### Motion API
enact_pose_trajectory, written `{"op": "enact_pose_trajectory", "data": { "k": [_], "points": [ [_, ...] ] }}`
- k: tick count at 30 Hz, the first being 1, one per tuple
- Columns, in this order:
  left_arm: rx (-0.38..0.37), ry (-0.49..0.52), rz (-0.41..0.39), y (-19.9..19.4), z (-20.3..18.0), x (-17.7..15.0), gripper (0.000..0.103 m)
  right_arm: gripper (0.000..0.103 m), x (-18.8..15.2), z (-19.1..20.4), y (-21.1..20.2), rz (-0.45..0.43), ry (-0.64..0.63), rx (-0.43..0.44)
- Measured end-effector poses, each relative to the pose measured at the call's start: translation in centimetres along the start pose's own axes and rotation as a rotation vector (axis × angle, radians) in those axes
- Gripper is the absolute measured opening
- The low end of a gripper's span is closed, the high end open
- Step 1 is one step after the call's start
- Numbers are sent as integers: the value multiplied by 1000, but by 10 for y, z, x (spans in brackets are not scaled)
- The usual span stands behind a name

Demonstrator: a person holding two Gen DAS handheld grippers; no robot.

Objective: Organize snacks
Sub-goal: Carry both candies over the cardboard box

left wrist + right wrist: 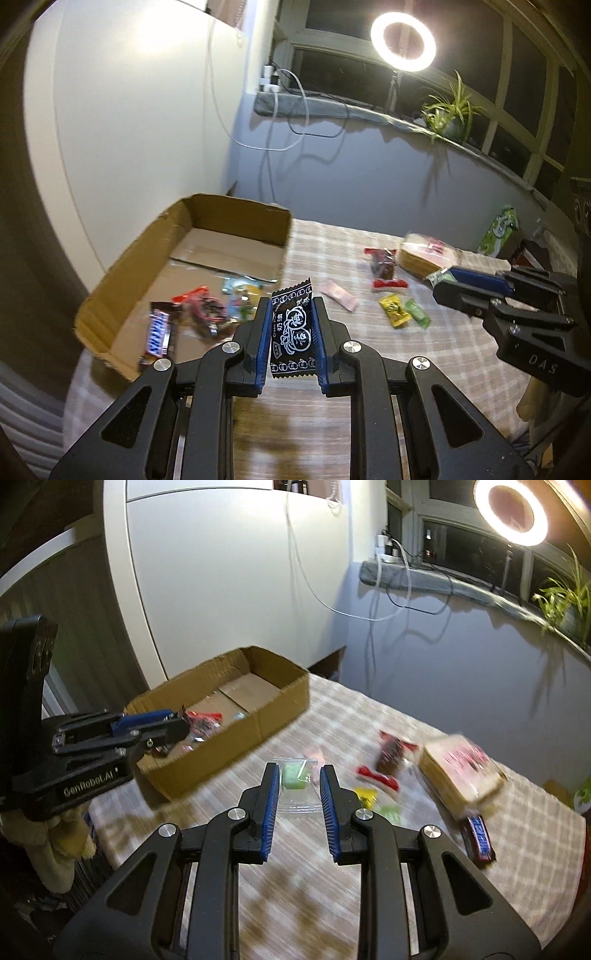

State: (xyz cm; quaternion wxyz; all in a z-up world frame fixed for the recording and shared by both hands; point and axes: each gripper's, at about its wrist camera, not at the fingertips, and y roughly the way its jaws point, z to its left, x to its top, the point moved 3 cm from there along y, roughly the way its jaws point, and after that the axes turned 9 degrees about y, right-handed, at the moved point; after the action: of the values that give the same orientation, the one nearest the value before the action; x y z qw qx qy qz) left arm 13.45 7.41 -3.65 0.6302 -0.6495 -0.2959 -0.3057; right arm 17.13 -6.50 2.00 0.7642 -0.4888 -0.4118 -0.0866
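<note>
My left gripper [290,303] is shut on a black candy wrapper with white print [293,332], held above the table just right of the open cardboard box [110,291]. The box holds a Snickers bar [159,332] and several red and coloured packets [207,310]. My right gripper [298,775] is shut on a clear packet with a green sweet [295,779], held above the table. In the left wrist view it [439,286] hangs at the right with a green packet at its tips. In the right wrist view the left gripper [177,723] hovers over the box [221,753].
Loose snacks lie on the checked tablecloth [332,236]: a pink packet [340,293], yellow [394,309] and green [417,314] candies, a red-wrapped snack [384,266], a wrapped sandwich [428,254], a Snickers bar [478,836]. A green carton [500,230] stands far right. A ring light [403,40] and plant [452,110] are on the sill.
</note>
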Motion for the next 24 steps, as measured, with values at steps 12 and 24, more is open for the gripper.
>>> {"op": "enact_pose_trajectory", "data": {
  "k": [12, 24],
  "points": [
    [37, -39, -7, 3, 54, -3, 19, 23, 44, 56, 54, 11, -62, 52],
    [52, -53, 1, 17, 86, -5, 19, 23, 69, 86, 106, 44, -89, 78]
  ]
}}
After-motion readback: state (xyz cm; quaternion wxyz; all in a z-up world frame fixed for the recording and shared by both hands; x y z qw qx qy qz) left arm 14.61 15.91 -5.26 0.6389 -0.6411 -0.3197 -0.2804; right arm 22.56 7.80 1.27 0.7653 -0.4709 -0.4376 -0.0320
